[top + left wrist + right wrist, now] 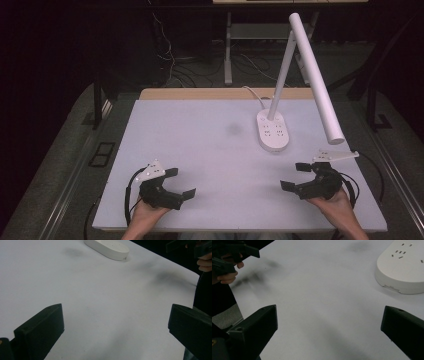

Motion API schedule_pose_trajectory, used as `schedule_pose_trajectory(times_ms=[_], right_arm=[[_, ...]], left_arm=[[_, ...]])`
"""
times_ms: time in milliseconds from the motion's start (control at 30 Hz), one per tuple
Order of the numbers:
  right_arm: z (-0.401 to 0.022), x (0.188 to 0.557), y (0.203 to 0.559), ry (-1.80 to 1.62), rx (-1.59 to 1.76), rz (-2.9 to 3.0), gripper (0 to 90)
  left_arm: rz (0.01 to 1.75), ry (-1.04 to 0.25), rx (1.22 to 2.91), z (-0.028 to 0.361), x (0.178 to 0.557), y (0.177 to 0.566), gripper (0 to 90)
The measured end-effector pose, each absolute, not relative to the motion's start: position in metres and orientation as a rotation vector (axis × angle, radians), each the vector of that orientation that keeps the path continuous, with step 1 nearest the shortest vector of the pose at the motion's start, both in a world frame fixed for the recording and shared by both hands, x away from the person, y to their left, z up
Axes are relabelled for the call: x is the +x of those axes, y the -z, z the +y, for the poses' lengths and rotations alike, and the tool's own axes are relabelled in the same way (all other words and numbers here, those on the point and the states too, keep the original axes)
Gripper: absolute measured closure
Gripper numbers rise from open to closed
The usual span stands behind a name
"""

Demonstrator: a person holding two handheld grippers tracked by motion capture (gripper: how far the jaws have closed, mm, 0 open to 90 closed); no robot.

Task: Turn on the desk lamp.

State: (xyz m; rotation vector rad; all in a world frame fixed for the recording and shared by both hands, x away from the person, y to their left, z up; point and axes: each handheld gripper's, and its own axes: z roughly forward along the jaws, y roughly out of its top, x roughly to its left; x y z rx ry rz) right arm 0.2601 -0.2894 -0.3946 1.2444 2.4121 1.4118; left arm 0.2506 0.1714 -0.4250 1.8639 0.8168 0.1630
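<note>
My left gripper rests low over the near left of the white table, open, with nothing between its jaws. My right gripper is held at the near right, also open and empty. In the left gripper view my left gripper has its jaws spread wide over bare tabletop, and the person's other hand is at the top right. In the right gripper view my right gripper is spread just as wide, with the left gripper at the top left.
A white desk lamp stands at the back right on an oval base with sockets on top; its long head slants down over the right side. The base also appears in both gripper views. Dark floor and cables lie beyond the table.
</note>
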Motion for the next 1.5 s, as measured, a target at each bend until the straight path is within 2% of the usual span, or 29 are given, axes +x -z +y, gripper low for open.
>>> schedule_pose_trajectory(times_ms=[1000,1500], right_arm=[[-0.289,0.294,0.358,-1.369,1.186,2.436,0.5],[-0.288,0.327,0.348,-1.314,1.204,2.449,0.5]], left_arm=[[0.823,-0.159,1.874,0.171,0.251,0.426,0.0],[0.821,-0.16,1.873,0.171,0.251,0.426,0.0]])
